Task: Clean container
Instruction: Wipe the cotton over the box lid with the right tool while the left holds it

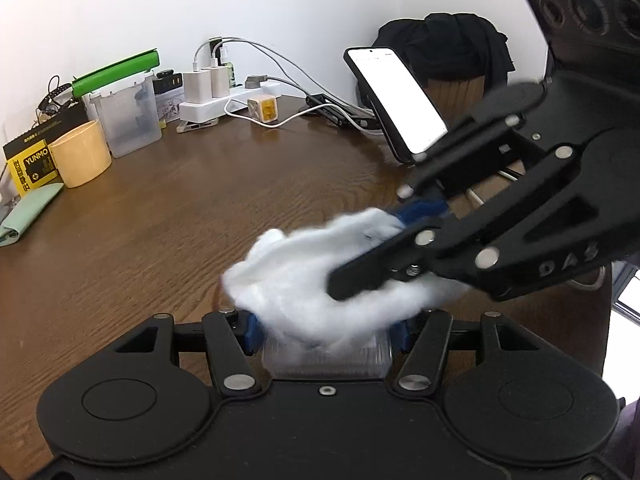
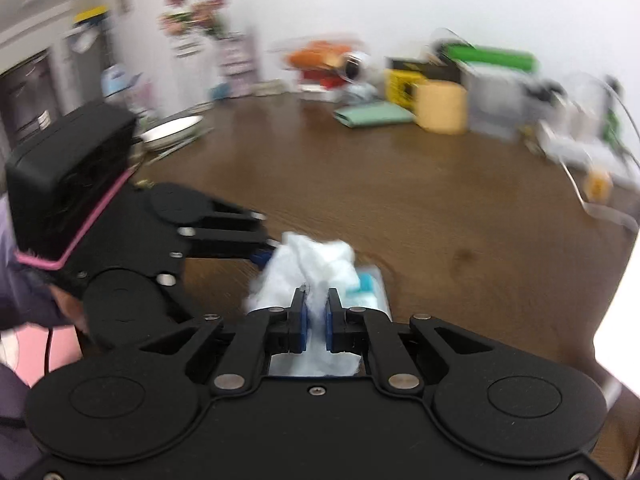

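A small clear plastic container point(image 1: 328, 360) sits between the blue pads of my left gripper point(image 1: 326, 334), which is shut on its sides just above the wooden table point(image 1: 160, 220). A crumpled white cloth point(image 1: 296, 280) lies on top of the container and hides its opening. My right gripper point(image 1: 360, 252) comes in from the right, shut on that cloth. In the right wrist view my right gripper point(image 2: 316, 304) pinches the cloth point(image 2: 308, 264) between its blue pads. The container point(image 2: 370, 284) shows just beyond it, and the left gripper's fingers point(image 2: 236, 236) reach in from the left.
A phone on a stand point(image 1: 396, 100) is at the back right. A power strip with chargers point(image 1: 216, 104), a clear box point(image 1: 128, 120), a yellow cup point(image 1: 80, 154) and a green pouch point(image 1: 28, 212) line the back left. A white plate point(image 2: 172, 128) lies at the far left.
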`<action>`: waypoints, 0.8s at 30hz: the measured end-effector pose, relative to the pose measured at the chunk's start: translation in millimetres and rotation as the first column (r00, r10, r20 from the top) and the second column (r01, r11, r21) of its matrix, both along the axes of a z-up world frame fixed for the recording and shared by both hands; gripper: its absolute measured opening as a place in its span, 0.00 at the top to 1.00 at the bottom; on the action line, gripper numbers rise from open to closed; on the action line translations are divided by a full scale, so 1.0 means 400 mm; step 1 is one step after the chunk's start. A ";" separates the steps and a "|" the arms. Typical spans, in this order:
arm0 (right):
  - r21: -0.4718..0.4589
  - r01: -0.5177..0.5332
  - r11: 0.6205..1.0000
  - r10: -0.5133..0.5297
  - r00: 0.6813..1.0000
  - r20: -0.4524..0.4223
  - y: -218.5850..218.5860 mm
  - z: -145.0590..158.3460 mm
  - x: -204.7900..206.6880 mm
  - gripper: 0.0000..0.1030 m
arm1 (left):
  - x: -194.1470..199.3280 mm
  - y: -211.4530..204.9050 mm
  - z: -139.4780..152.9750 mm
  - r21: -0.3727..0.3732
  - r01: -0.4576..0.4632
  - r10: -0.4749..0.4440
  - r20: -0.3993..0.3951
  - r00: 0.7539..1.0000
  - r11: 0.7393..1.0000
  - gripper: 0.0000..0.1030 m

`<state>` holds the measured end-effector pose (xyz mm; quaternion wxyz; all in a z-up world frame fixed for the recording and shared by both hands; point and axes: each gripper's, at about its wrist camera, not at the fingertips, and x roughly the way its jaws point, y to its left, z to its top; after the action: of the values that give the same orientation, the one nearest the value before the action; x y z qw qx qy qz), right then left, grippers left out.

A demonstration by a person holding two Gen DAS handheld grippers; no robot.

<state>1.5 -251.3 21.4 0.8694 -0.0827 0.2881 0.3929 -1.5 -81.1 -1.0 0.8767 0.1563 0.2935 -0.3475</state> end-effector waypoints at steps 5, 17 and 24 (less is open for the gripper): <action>-0.209 -0.166 0.964 0.220 0.938 0.266 -0.020 0.000 -0.013 0.91 | 0.021 0.000 -0.001 -0.006 -0.044 0.044 0.000 0.999 0.999 0.43; -0.327 -0.283 0.901 0.396 0.846 0.357 -0.101 -0.036 0.066 0.89 | 0.042 -0.013 0.000 -0.010 -0.074 0.074 -0.001 0.997 0.997 0.43; -0.296 -0.299 0.907 0.396 0.843 0.364 -0.109 -0.030 0.057 0.89 | 0.047 -0.014 0.000 -0.012 -0.073 0.073 -0.005 0.997 0.997 0.43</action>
<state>24.4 -294.7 9.5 0.8088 -0.3143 0.1196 0.4825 17.3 -86.7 -1.2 0.8892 0.1394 0.2989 -0.3172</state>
